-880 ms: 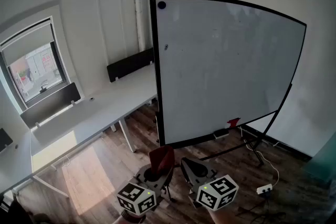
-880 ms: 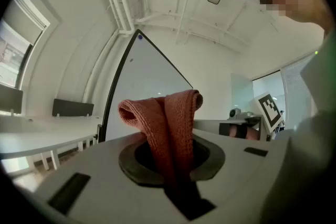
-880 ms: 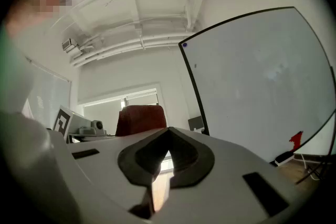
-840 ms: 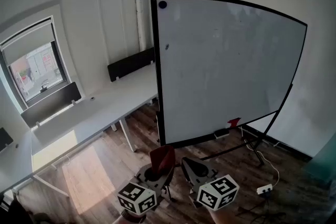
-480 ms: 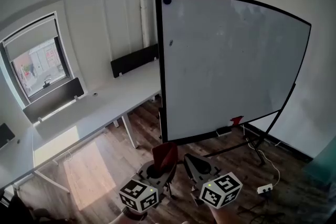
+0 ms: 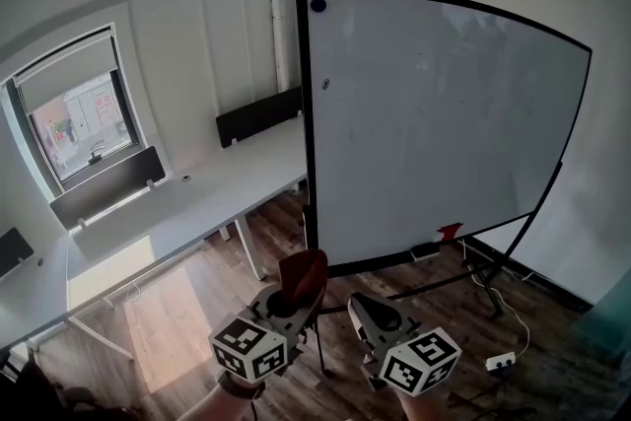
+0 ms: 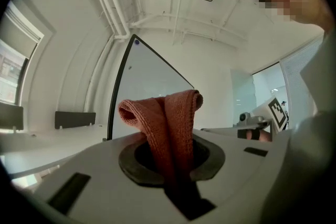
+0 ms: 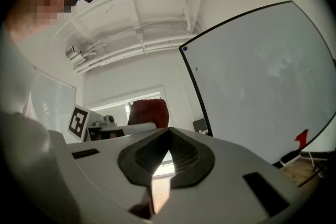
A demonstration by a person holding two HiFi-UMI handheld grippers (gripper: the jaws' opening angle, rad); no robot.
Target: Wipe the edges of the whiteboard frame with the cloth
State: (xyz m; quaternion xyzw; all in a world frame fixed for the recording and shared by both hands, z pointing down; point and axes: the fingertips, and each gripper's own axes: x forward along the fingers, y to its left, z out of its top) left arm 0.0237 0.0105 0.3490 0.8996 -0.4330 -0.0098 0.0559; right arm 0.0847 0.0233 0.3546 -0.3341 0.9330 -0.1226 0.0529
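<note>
The left hand-held gripper (image 6: 293, 298), pinching the red cloth (image 6: 305, 271), is nearer than the empty, pressed-together right hand-held gripper (image 6: 361, 308) to the whiteboard frame (image 6: 307, 133), whose upright black left edge rises farther ahead, apart from the cloth.

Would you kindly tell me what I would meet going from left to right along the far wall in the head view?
Daylit wall window → black rectangular desk divider panel just left of the board → large black-framed whiteboard.
</note>
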